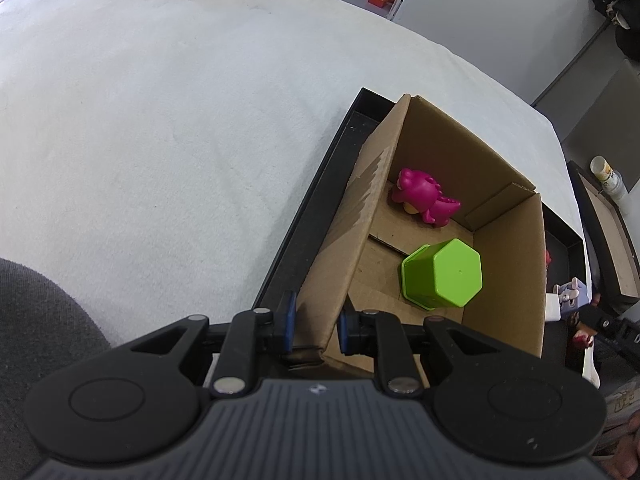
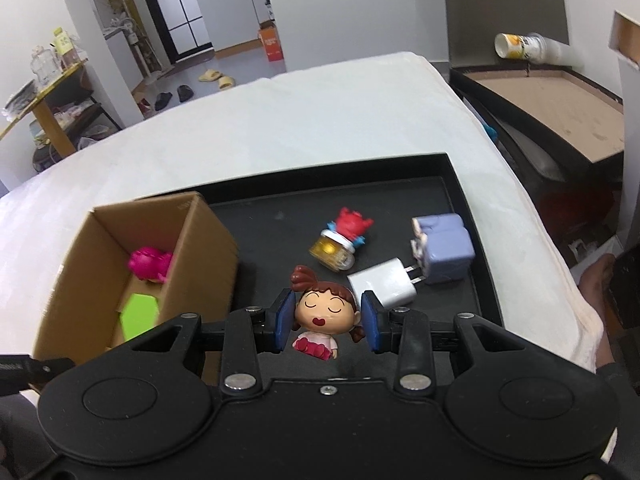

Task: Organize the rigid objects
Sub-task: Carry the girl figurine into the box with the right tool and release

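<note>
A cardboard box (image 1: 460, 152) stands in a black tray (image 1: 304, 224) on a white cloth. Inside it lie a pink dinosaur toy (image 1: 424, 196) and a green hexagonal cup (image 1: 444, 276) on its side. My left gripper (image 1: 316, 326) is shut on the box's near wall. In the right wrist view my right gripper (image 2: 327, 322) is shut on a girl figurine (image 2: 325, 312) with brown pigtails, held above the tray (image 2: 460, 184), right of the box (image 2: 200, 248). On the tray floor lie a red-and-yellow toy (image 2: 340, 240), a white charger plug (image 2: 386, 282) and a lilac cube toy (image 2: 442, 248).
The white cloth (image 1: 160, 120) covers the table around the tray. A dark side table (image 2: 552, 108) with a paper cup (image 2: 524, 48) on its side stands to the right. A grey sleeve (image 1: 36, 320) is at the lower left of the left wrist view.
</note>
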{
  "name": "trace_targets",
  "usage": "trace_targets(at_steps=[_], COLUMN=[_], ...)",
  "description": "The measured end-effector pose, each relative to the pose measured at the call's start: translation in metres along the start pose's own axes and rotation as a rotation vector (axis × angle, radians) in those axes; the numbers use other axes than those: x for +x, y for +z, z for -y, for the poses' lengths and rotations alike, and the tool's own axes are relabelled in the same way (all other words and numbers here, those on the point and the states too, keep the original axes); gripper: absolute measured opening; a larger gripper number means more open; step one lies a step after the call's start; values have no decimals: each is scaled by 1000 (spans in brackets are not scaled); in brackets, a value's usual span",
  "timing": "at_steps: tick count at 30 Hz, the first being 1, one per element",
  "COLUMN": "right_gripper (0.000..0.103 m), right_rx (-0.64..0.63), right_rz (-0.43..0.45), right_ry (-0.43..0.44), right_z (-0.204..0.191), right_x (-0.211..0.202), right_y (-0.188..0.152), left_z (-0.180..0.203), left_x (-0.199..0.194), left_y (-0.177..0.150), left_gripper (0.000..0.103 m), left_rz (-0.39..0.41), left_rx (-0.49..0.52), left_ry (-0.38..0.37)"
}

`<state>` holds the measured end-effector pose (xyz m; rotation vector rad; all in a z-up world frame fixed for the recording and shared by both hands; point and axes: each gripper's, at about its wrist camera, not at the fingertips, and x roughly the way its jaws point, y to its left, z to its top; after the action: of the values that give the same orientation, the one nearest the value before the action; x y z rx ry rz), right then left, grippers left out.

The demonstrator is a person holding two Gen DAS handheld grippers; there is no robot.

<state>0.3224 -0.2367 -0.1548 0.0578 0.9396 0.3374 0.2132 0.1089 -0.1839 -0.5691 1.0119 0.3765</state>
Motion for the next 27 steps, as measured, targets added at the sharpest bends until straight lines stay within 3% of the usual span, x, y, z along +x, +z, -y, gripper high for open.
trace_targets(at_steps=[12, 27], right_gripper=[35, 36], right_rx=[-32, -94], right_rz=[45, 42], right_ry=[58, 96], right_z=[-37, -73], right_x=[-14, -12], right_y=[24, 30], left_z=[0, -1], left_x=[0, 0], left_y=[-1, 0], left_gripper=[19, 19], left_rz=[-1, -12], left_rx=[10, 0], left_ry=[-7, -15])
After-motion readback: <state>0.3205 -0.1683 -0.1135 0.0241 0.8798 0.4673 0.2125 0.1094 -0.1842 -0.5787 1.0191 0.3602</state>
